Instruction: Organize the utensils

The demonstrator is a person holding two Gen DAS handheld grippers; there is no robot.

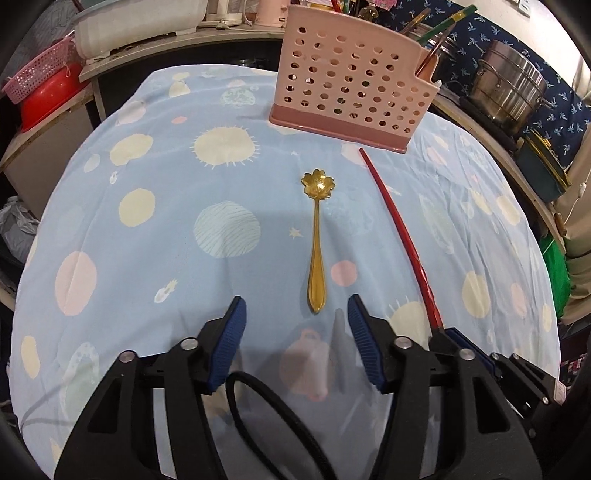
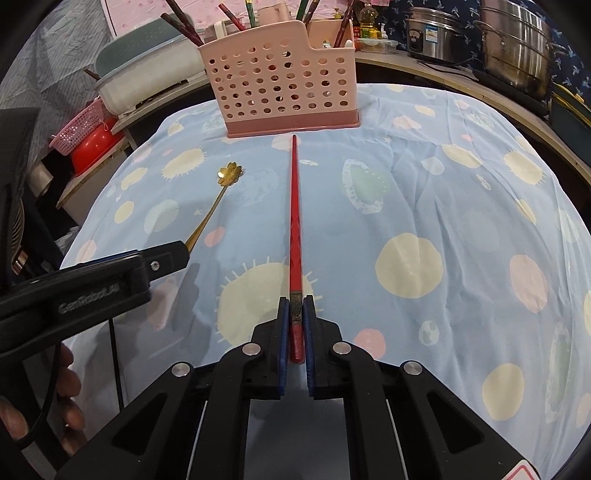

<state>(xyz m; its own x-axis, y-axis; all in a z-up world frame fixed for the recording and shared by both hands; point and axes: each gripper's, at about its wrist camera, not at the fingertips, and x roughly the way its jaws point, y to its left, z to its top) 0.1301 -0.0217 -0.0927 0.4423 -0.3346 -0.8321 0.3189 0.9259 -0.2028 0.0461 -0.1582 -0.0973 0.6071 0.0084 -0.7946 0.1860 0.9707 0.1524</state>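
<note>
A gold spoon point(image 1: 317, 243) with a flower-shaped bowl lies on the blue patterned cloth point(image 1: 147, 229), handle toward me. My left gripper point(image 1: 296, 308) is open, its blue pads either side of the handle tip, just short of it. A red chopstick point(image 2: 294, 221) lies on the cloth, pointing at the pink perforated utensil holder point(image 2: 280, 81). My right gripper point(image 2: 295, 306) is shut on the chopstick's thick end. The chopstick point(image 1: 399, 236), holder point(image 1: 351, 88) and right gripper point(image 1: 443, 332) also show in the left wrist view. The spoon point(image 2: 218, 206) and left gripper point(image 2: 177, 253) show in the right wrist view.
The holder has several chopsticks point(image 2: 184, 26) standing in it. Steel pots point(image 2: 517, 44) stand on a counter at the back right. A white tub point(image 2: 147, 70), a pink basket point(image 2: 79, 129) and a red bowl point(image 2: 92, 147) sit at the back left.
</note>
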